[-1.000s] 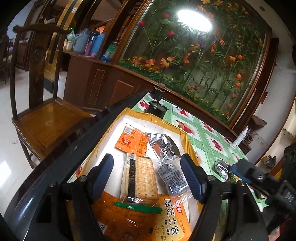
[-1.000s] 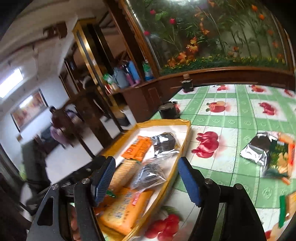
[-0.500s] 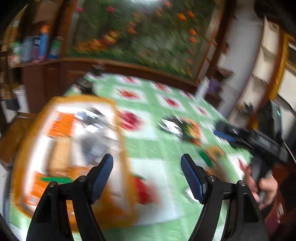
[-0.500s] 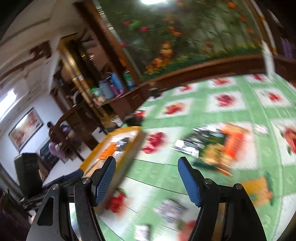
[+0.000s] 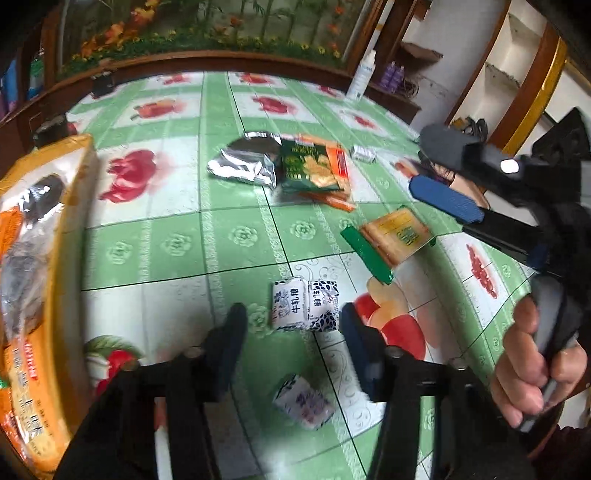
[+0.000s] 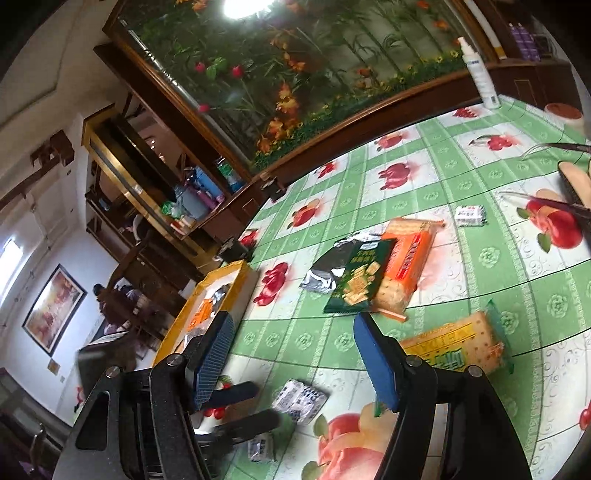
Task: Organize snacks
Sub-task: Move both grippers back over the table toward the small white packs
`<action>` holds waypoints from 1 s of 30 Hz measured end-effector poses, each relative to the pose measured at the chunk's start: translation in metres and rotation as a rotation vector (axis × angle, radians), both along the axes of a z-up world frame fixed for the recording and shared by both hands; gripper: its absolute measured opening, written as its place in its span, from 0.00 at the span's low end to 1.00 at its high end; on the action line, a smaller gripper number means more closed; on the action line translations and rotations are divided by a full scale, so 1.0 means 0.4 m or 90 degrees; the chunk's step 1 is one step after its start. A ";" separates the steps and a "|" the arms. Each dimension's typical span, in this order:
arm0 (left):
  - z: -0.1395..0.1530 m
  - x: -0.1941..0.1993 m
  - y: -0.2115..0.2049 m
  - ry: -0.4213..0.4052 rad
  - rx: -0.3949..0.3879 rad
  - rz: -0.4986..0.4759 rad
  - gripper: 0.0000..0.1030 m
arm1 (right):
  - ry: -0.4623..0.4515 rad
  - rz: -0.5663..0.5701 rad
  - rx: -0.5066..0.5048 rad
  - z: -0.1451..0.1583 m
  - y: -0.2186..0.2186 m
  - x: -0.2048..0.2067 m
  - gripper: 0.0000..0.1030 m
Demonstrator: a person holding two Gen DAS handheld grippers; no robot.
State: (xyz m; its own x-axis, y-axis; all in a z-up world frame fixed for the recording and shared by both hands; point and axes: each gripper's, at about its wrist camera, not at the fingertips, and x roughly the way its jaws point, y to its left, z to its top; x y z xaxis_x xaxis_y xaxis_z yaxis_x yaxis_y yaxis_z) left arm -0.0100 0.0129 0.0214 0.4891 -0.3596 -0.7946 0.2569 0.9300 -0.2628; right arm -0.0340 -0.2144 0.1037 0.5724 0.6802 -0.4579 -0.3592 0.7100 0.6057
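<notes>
Closing our left gripper [image 5: 291,332] on the nougat packet [image 5: 304,304], not yet clamped; right gripper [image 6: 291,354] waits, jaws apart, empty.

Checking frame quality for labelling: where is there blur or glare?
Left wrist view: the left hand-held gripper has smeared fingers, while the nougat packet is readable. Right wrist view: lamp glare at the top, edges bowed by the fisheye.

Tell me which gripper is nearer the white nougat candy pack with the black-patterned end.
Left. The left gripper hangs right over the nougat pack, its jaws, just closing, either side of it but not pressing. The right gripper hovers farther off, above the yellow cracker pack.
</notes>
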 end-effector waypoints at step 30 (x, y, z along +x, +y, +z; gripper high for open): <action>-0.012 -0.001 0.055 0.017 0.023 0.027 0.33 | 0.060 0.023 -0.075 -0.051 0.049 0.009 0.71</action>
State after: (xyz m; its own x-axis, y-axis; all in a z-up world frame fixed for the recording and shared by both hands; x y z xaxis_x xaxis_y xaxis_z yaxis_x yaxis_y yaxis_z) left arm -0.0103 0.0349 0.0165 0.4811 -0.3099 -0.8201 0.2108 0.9489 -0.2350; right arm -0.0305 -0.1949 0.0835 0.4987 0.6380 -0.5867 -0.3313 0.7658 0.5511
